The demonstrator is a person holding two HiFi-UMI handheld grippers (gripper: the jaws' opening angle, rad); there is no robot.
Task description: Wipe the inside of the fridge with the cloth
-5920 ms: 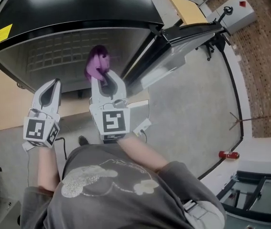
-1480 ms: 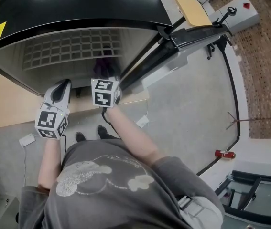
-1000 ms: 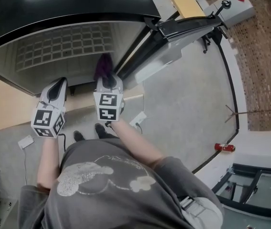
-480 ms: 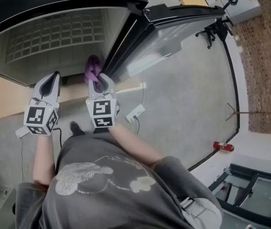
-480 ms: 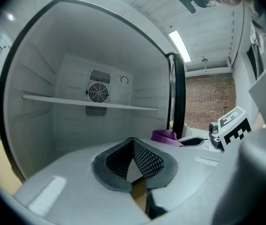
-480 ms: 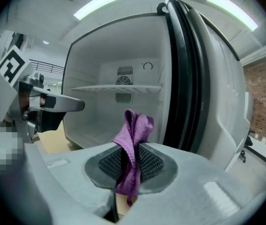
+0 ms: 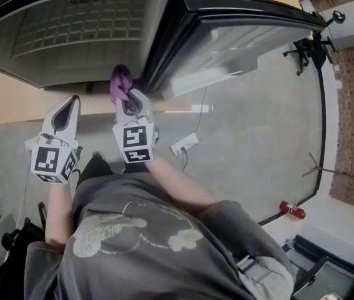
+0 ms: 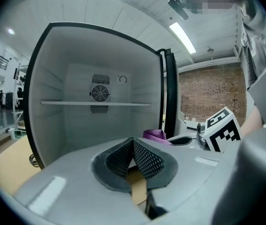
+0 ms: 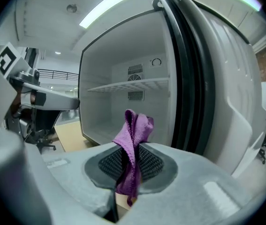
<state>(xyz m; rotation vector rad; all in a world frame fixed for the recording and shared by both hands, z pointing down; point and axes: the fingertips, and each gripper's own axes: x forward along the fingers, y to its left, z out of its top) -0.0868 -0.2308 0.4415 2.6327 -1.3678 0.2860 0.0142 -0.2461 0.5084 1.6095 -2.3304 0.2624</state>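
Note:
The fridge [image 7: 70,36] stands open in front of me, its white inside [image 8: 95,121] bare, with one shelf [image 9: 128,85] and a fan grille on the back wall. My right gripper [image 7: 128,100] is shut on a purple cloth [image 7: 120,84], which sticks up from between its pads [image 9: 133,139], just outside the fridge's lower front edge. My left gripper [image 7: 68,104] hangs to the left of it, shut with nothing between its pads [image 8: 142,161]. The purple cloth [image 8: 154,135] shows past the left gripper too.
The fridge door [image 7: 245,30] swings open to the right, its black seal [image 9: 193,78] close beside the right gripper. A wooden board [image 7: 14,99] lies on the floor under the fridge. A white power strip [image 7: 186,145] and cable lie on the concrete floor.
The right gripper with the cloth has come back out of the fridge. I have stepped back and my head has tilted, so the fridge sits higher in view.

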